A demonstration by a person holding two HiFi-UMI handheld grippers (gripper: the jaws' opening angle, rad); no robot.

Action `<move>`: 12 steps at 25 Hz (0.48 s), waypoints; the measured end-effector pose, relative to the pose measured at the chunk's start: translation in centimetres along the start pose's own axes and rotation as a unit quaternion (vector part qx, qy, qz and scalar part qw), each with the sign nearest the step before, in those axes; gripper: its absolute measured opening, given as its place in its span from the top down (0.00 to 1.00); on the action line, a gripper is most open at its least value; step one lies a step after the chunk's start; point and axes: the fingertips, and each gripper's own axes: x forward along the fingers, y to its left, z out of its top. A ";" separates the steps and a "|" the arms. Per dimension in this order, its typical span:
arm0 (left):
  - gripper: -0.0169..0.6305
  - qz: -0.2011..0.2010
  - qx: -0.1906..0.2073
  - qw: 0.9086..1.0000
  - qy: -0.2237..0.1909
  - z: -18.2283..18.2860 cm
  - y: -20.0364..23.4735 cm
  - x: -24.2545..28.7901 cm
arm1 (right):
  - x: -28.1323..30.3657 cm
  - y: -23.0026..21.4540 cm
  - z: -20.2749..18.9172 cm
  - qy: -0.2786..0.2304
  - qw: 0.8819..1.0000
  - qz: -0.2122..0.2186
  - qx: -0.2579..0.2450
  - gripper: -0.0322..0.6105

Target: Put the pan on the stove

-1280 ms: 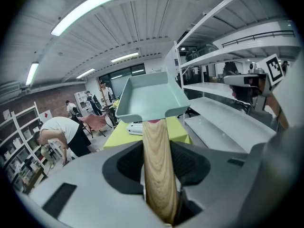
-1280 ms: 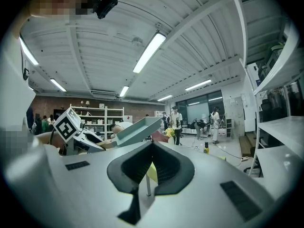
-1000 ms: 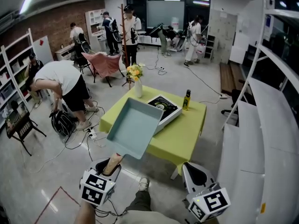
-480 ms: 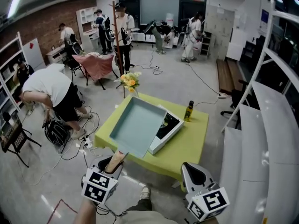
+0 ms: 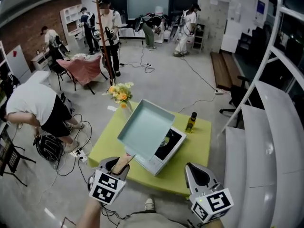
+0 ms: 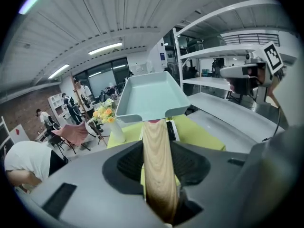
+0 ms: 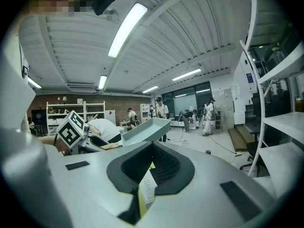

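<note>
Desk (image 5: 195,148) mid-floor, ahead of person. Stove (image 5: 167,145) on desk, near its middle. Pan (image 5: 145,128) over stove's left part, tilted, covering most of it; whether touching, cannot tell. Pan handle (image 5: 123,162) points to near side, between left gripper (image 5: 117,166) fingers, at desk's near edge. Bottle (image 5: 191,122) upright on desk, behind and right of stove, apart from it. Flower vase (image 5: 120,94) at desk's far left corner, behind pan. Right gripper (image 5: 199,175) at desk's near right edge, nothing between fingers. Shelving (image 5: 280,127) right of desk. Bent-over person (image 5: 35,106) on floor left of desk.
</note>
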 end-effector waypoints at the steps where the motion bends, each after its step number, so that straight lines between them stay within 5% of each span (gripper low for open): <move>1: 0.73 -0.004 0.005 1.000 0.000 0.1 0.5 1.1 | 0.9 -0.5 -0.1 0.001 1.000 -0.006 0.002 0.94; 12: 0.73 -0.037 0.028 0.999 0.015 2.7 2.6 9.8 | 7.1 -5.9 -0.4 0.029 0.999 -0.029 0.026 0.94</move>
